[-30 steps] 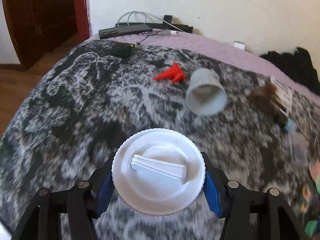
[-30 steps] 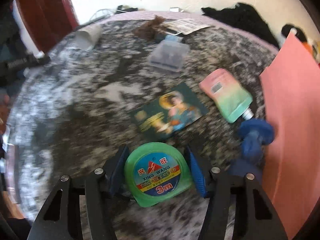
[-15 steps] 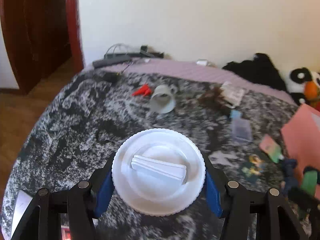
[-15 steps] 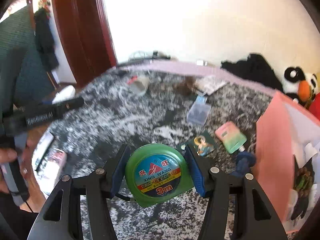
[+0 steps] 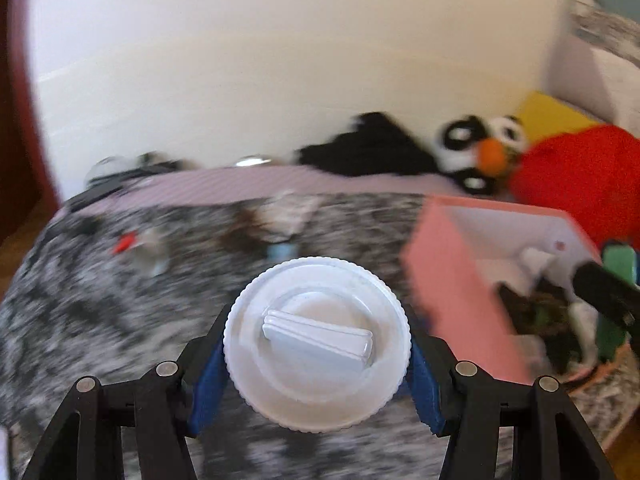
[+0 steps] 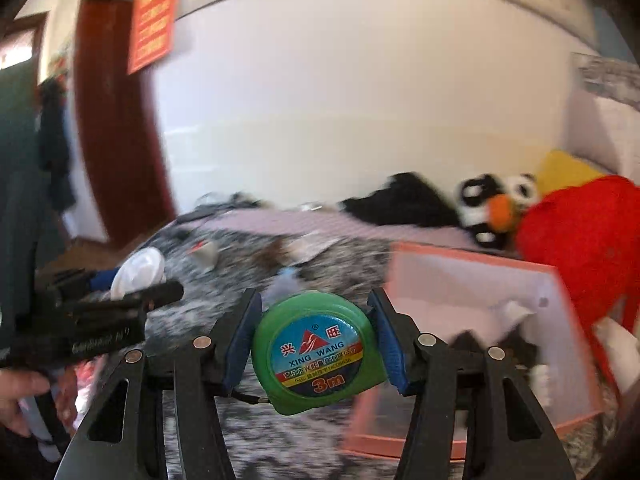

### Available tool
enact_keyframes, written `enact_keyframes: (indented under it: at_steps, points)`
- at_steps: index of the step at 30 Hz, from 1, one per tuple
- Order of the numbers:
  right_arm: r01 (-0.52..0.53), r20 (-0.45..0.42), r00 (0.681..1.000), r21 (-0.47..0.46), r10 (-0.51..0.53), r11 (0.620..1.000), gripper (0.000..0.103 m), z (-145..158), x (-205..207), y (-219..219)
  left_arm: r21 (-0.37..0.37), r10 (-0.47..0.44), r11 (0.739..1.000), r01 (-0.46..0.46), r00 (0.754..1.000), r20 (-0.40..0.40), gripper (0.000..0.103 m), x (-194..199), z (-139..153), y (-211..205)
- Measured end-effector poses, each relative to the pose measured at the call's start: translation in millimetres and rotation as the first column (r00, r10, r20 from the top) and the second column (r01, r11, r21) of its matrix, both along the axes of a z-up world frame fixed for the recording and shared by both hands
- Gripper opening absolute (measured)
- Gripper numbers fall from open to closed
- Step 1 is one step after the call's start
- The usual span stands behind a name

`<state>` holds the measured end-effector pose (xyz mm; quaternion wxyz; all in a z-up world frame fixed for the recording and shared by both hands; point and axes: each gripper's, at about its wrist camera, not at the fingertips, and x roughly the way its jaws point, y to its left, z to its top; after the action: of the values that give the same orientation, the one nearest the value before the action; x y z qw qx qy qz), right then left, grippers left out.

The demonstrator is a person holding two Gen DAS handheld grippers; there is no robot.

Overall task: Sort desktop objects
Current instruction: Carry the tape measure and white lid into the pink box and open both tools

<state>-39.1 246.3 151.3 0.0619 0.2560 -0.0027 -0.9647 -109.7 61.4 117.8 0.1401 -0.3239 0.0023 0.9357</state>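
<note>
White plastic fills the left gripper (image 5: 317, 354): its blue pads are clamped on the ribbed rim of a round lid (image 5: 317, 344), held off the blanket (image 5: 100, 320) with its face toward the camera. A round lid has no real long axis, but the raised bar across its face runs left to right, dipping slightly to the right. The right gripper (image 6: 316, 350) is likewise closed on a green tape (image 6: 318, 350), pinched at its flanks — label to the camera, upright, the small black hook end poking out at the lower left of the case.

Both things are in the air, near the open pink box (image 5: 448, 280), which sits at the right on the blanket. Dark and white items already lie in the box, though blur keeps me from naming them. Further back on the blanket some loose things remain: a red piece (image 5: 125, 242), a pale cup (image 5: 154, 258) beside it, and a brownish clutter near the middle, too smeared to identify.

My reading is that the sort is partway along — some items boxed, two in hand, several left on the blanket. The heavy blur suggests both grippers are moving, and the box looks the likely target, but where each item belongs the pictures do not settle.
</note>
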Motion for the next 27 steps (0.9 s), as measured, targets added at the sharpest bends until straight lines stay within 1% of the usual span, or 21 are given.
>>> enact_keyframes:
  at_steps: [4, 8, 11, 16, 21, 24, 27]
  points:
    - [0.113, -0.005, 0.994, -0.037, -0.113, 0.993, 0.058, 6.5, 8.9, 59.3, -0.007, -0.117, 0.993, 0.117, 0.993, -0.013, 0.065, 1.4, 4.1, 68.0]
    - [0.208, 0.0, 0.978, -0.059, -0.208, 0.976, 0.058, 6.6, 16.1, 110.6, -0.014, -0.22, 0.975, 0.22, 0.975, -0.022, 0.065, 3.4, 7.4, 128.3]
    - [0.264, 0.011, 0.964, -0.074, -0.264, 0.962, 0.058, 4.3, 18.6, 142.9, -0.021, -0.278, 0.96, 0.277, 0.96, -0.028, 0.065, 4.5, 9.0, 163.7]
    - [0.33, 0.036, 0.944, -0.067, -0.328, 0.942, 0.058, -8.0, 17.1, 180.2, -0.022, -0.318, 0.948, 0.317, 0.948, -0.025, 0.065, 2.5, 4.4, 203.5]
    - [0.37, 0.077, 0.927, -0.042, -0.366, 0.928, 0.058, -27.5, 6.2, 205.4, -0.025, -0.327, 0.945, 0.327, 0.945, 0.008, 0.065, -7.9, -15.4, 231.3]
    - [0.383, 0.107, 0.92, -0.034, -0.378, 0.923, 0.058, -40.3, -3.4, 215.3, -0.032, -0.328, 0.944, 0.329, 0.944, 0.032, 0.065, -12.7, -30.0, 239.6]
    - [0.389, 0.133, 0.915, -0.032, -0.382, 0.921, 0.058, -51.2, -14.1, 219.4, -0.036, -0.323, 0.945, 0.325, 0.945, 0.042, 0.065, -16.6, -36.0, 241.5]
